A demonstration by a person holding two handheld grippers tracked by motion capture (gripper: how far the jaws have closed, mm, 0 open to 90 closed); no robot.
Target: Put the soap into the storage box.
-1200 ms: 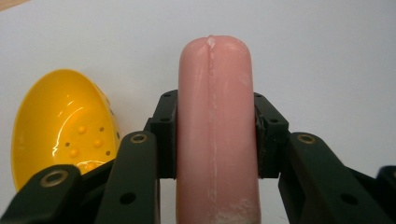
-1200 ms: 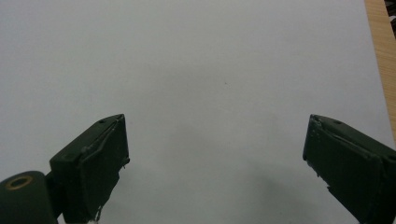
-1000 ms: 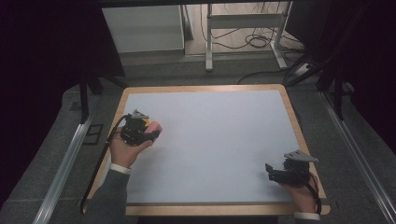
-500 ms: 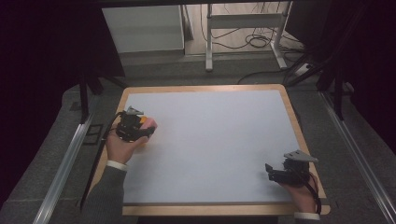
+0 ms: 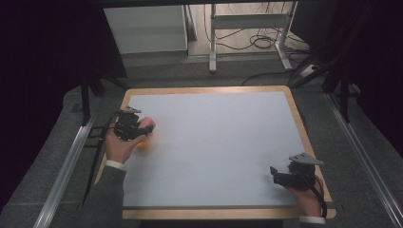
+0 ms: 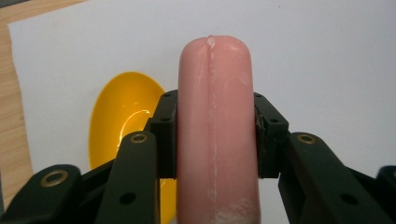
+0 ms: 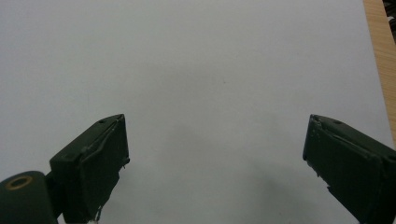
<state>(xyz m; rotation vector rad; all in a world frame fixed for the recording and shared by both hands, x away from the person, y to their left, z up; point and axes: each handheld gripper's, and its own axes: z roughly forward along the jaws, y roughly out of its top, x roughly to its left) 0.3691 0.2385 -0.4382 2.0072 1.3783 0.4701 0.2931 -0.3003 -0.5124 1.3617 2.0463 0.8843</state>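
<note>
A pink sausage (image 6: 215, 130) stands between the jaws of my left gripper (image 6: 215, 133), which is shut on it; its rounded end points away from the camera. Below and to its left a yellow bowl-shaped piece (image 6: 122, 116) lies on the white sheet. From above, the left gripper (image 5: 139, 127) sits near the table's left edge, with the pink sausage (image 5: 147, 124) sticking out and the yellow piece (image 5: 142, 144) just beneath the hand. My right gripper (image 5: 276, 175) rests near the front right corner. The right gripper (image 7: 215, 163) is open, with bare white sheet between its jaws.
A white sheet (image 5: 214, 142) covers the wooden table (image 5: 304, 128). Dark floor, metal rails (image 5: 62, 175) and a white stand's legs (image 5: 247, 28) with cables lie beyond the far edge.
My left hand has moved slightly toward the front of the table with the sausage, uncovering the yellow piece. The right gripper has stayed put.
</note>
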